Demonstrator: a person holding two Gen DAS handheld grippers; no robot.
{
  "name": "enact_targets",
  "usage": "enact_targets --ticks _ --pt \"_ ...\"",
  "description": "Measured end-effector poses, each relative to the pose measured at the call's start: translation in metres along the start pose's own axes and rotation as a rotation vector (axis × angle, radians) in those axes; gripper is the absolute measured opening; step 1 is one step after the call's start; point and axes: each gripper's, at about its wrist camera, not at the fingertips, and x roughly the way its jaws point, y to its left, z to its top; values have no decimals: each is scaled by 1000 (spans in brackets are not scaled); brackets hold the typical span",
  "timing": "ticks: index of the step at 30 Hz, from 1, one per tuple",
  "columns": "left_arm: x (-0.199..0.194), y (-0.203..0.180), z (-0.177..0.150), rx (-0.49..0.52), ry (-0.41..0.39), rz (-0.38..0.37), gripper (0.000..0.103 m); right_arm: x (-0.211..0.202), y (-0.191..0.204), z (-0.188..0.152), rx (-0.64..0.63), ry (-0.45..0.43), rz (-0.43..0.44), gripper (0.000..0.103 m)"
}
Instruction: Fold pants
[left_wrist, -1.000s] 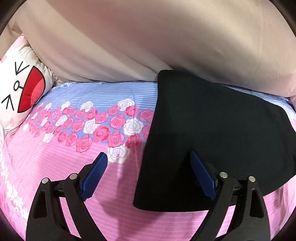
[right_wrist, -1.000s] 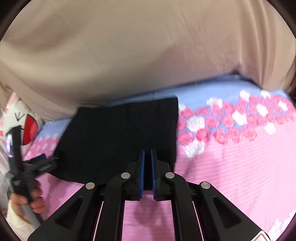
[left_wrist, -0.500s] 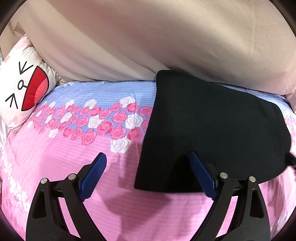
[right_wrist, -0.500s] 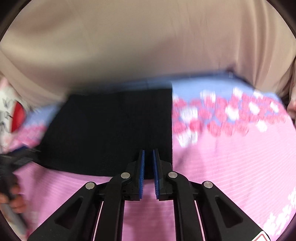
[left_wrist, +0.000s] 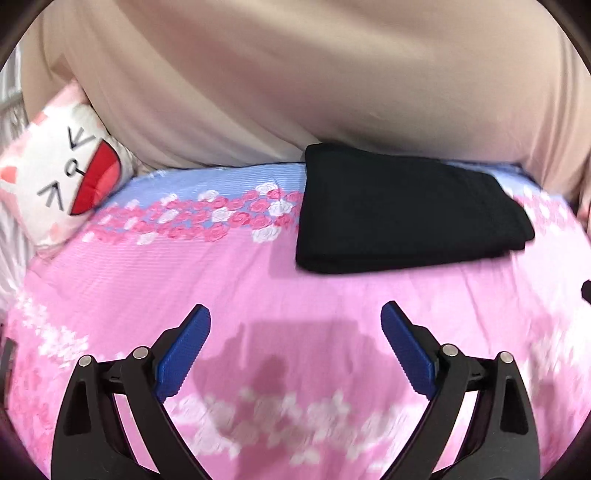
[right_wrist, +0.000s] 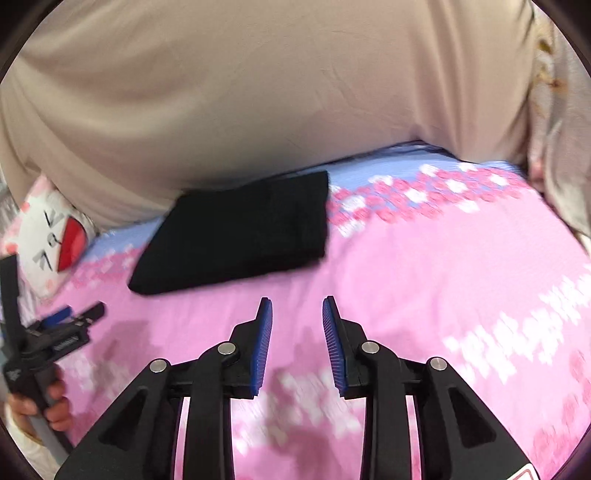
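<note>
Your folded black pants (left_wrist: 406, 214) lie flat on the bed (left_wrist: 295, 295), at its far edge against the beige cover (left_wrist: 295, 81), with the cat pillow (left_wrist: 66, 177) well off to their left. Your left gripper (left_wrist: 295, 325) hovers short of the pants, fingers wide and empty. Your right gripper (right_wrist: 297, 314) also sits short of the pants, fingers narrow, opening, nothing between them.

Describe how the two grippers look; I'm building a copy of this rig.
Both the left gripper and right gripper have black plastic linkage arms with triangular cut-outs and round silver pivot pins. Each finger ends in a blue ribbed pad. From the right wrist view, the left one has a black body on a grey handle.
</note>
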Motion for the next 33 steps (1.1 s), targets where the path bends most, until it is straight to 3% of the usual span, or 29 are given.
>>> enact_targets --ticks 6,13,18,21,33 --pt "-24 -6 -29 -23 -18 -65 98 -17 8 -41 -28 -10 -62 28" --pt "-19 -19 -53 -9 -70 -27 98 -23 20 -69 -86 -59 -134 34" --pt "-9 -17 -53 -30 -35 -53 98 -19 27 -70 -117 -54 -150 44" --pt "-2 -13 -53 -52 -1 -58 98 -13 27 -70 -120 -23 -163 44" --pt "-14 -21 -55 -8 -60 -40 98 -7 30 -72 -123 4 -192 44"
